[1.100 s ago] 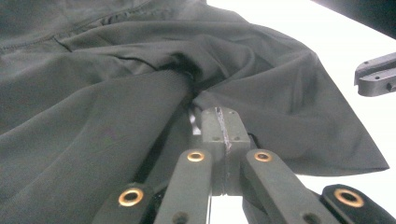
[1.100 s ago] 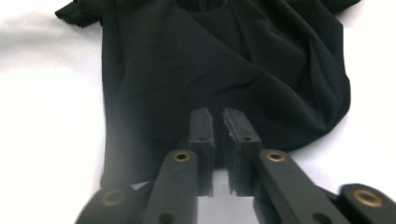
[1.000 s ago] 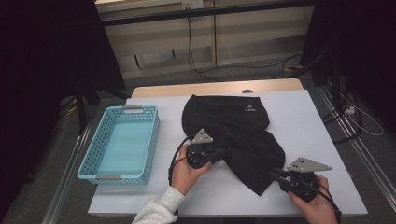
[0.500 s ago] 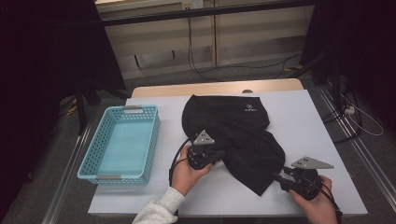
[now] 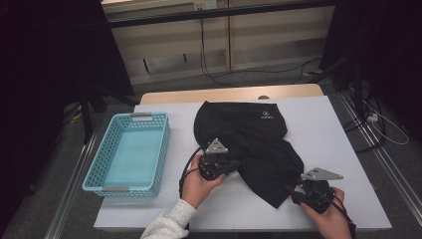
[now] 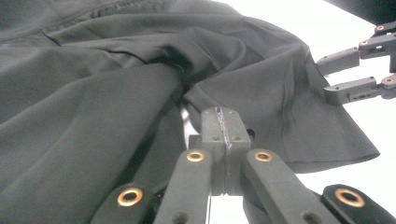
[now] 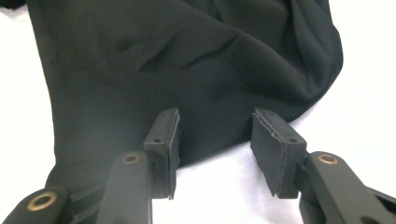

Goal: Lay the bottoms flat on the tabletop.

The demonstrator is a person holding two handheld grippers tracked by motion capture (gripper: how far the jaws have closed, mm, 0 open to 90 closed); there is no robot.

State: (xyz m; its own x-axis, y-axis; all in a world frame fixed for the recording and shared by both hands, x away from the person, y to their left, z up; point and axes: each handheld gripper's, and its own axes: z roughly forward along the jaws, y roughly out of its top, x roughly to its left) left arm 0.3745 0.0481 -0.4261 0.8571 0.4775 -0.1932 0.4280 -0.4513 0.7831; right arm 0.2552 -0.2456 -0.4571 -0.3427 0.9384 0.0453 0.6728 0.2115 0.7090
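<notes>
Left tool (image 5: 225,166) clamped shut on black garment (image 5: 249,139) fold. Right tool (image 7: 215,140) half open, just widened, nothing gripped; hem at 12 o'clock. Straddle hem edge fully, then close.

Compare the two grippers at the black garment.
The left gripper is shut, pinching a fold of the black garment; the right gripper is open at its hem, gripping nothing, its jaws having just been opening. Left sits mid-garment, right at the near corner. Both carry grey plates.
</notes>
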